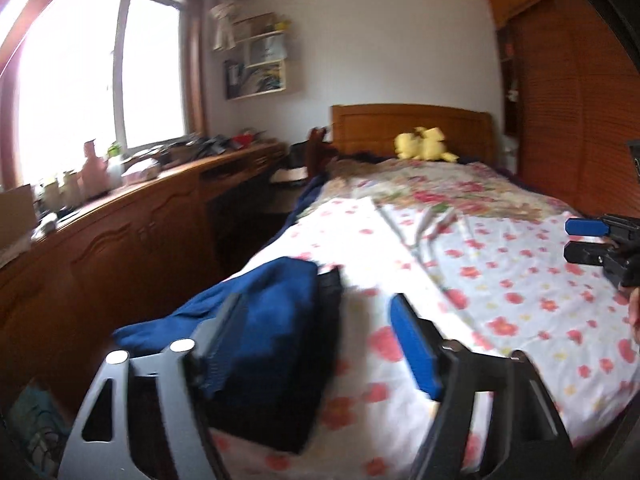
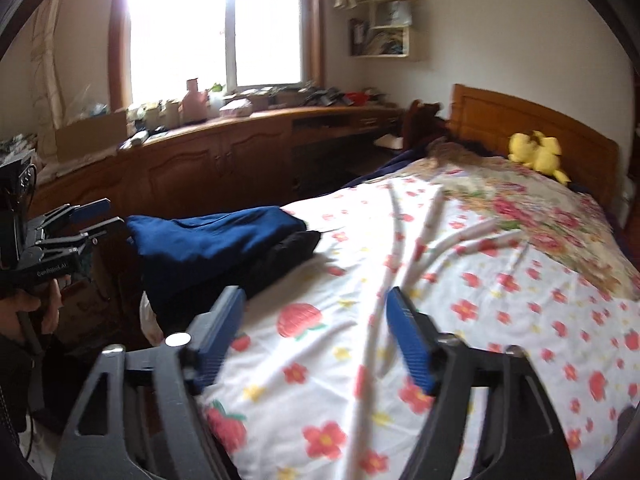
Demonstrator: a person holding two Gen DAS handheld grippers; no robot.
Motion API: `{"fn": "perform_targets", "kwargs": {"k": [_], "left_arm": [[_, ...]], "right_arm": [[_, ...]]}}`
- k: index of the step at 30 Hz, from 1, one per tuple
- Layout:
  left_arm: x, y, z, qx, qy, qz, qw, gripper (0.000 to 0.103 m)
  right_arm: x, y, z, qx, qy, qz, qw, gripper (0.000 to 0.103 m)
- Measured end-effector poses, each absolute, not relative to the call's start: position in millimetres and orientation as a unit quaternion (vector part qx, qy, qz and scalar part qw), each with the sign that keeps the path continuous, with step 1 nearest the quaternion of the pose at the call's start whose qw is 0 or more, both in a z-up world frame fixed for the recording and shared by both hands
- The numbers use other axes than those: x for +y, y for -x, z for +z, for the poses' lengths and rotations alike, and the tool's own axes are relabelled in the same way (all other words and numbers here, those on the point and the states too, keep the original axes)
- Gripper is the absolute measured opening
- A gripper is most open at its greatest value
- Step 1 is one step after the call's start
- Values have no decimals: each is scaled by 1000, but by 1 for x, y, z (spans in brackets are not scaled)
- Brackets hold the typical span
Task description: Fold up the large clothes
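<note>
Left wrist view showed my left tongs (image 1: 320, 328) spread wide, holding nothing, above one folded blue garment (image 1: 276, 312) on the bed (image 1: 520, 280); my right tongs (image 2: 312, 320) gaped empty too; one black garment (image 2: 292, 248) lay beneath; one yellow plush (image 2: 538, 154).

folded clothes (image 2: 216, 240) at bed edge, bedspread (image 2: 500, 300) open

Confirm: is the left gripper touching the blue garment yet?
Apart. In the right wrist view the left gripper is open, with dark floor showing between its fingertips and the near edge of the blue garment.
</note>
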State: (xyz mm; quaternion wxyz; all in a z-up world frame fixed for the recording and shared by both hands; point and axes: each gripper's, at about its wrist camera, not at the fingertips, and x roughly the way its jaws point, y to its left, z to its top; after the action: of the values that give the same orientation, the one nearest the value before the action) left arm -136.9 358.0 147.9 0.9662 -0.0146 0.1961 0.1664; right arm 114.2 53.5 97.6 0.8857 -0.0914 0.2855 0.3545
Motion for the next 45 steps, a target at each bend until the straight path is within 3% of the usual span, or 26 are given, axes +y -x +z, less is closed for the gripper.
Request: {"fn": "perform_targets", "kwargs": {"k": [7,10,27,45], "left_arm": [[323,136,149,190,24,98,977,98],[319,141,150,189,30,70,979,100],[293,152,163,201,40,-25,978,100],[316,175,174,196,11,-41,980,100]], "right_arm": [[-19,-79,109,274,76,281,917,81],[-45,-65,108,272,66,249,927,82],[-159,22,104,246,14,103,964,82],[-192,42,101,232,-14,67,970,82]]}}
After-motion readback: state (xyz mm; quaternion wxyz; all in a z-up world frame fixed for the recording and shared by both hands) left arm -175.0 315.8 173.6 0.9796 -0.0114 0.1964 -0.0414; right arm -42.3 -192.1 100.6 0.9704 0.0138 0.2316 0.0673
